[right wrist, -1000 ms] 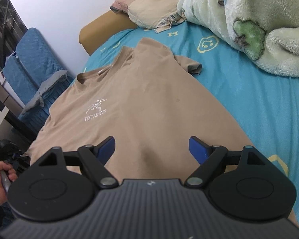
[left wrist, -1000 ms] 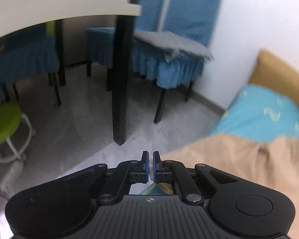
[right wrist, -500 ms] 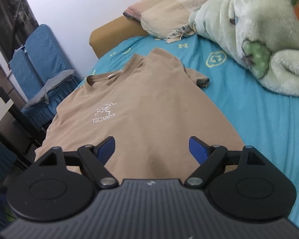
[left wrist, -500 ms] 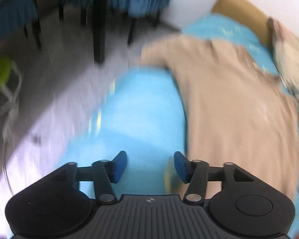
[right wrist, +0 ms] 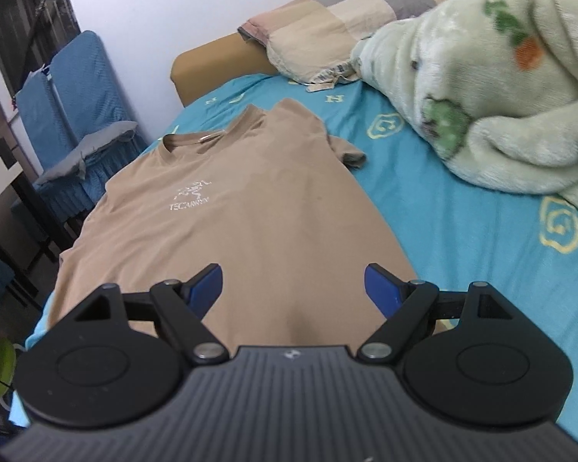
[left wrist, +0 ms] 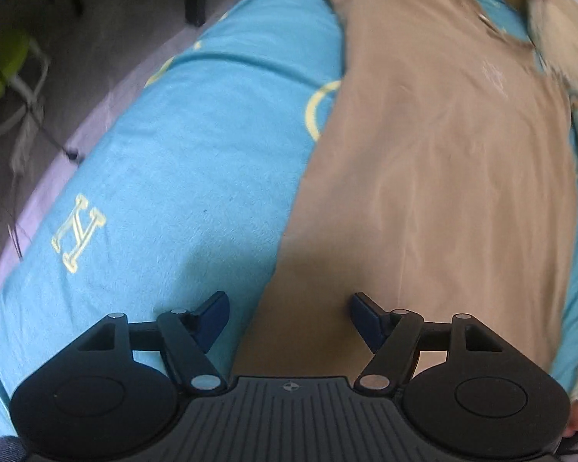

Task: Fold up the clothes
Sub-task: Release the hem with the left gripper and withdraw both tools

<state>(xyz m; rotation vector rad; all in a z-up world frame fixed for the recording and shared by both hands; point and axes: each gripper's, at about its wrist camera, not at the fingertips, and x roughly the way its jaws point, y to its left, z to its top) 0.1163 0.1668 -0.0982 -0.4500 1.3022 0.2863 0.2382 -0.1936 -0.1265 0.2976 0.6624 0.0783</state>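
Soft, even daylight fills both fisheye views, which bend strongly at the rims. The left wrist view is smeared by motion blur, and a dark shadow falls across the tan T-shirt (left wrist: 424, 177). The right wrist view is sharp.

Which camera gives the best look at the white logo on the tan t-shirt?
The right wrist view. There the logo on the t-shirt sits near the middle of the picture, sharp enough to show a figure above a line of lettering. In the left wrist view the logo is only a faint pale smear, blurred and far off.
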